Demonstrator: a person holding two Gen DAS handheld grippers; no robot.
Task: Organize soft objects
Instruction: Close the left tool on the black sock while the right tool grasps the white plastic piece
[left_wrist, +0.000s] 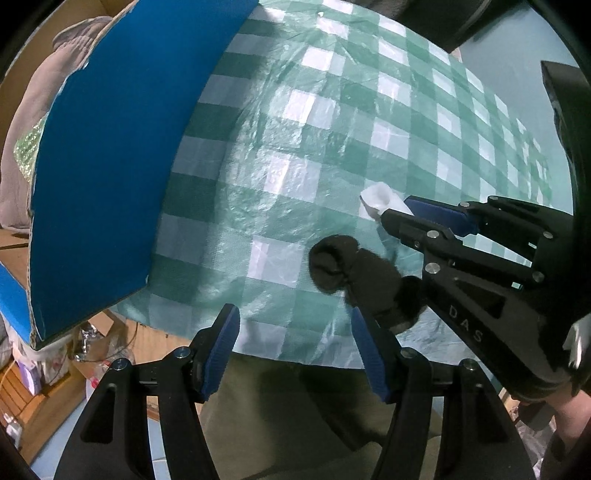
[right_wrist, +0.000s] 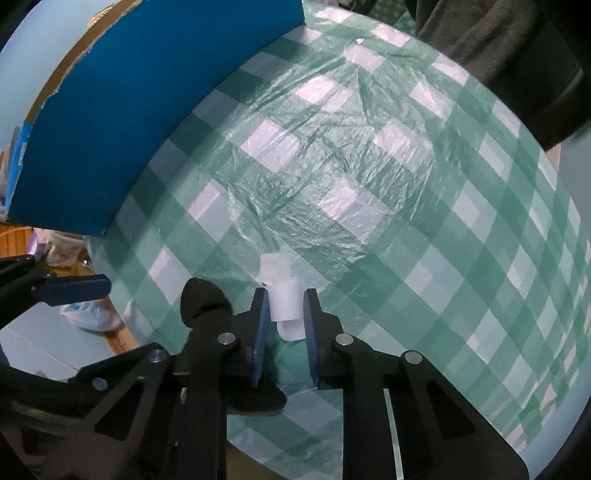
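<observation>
Socks lie near the front edge of the tabletop (right_wrist: 424, 229), which wears a green checked cover, with a blue box (left_wrist: 122, 155) at its left. Black sock (left_wrist: 354, 273) rests just beside the white sock (right_wrist: 283, 302). Left gripper (left_wrist: 295, 347) hangs wide above the black one; right gripper (right_wrist: 284, 325) has pinched the white one between its pads

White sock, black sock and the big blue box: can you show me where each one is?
white sock (right_wrist: 283, 302), right wrist view, on the rolled middle between the jaws.
black sock (left_wrist: 354, 269), left wrist view, on its bunched middle.
blue box (left_wrist: 122, 147), left wrist view, on its flat blue side.
</observation>
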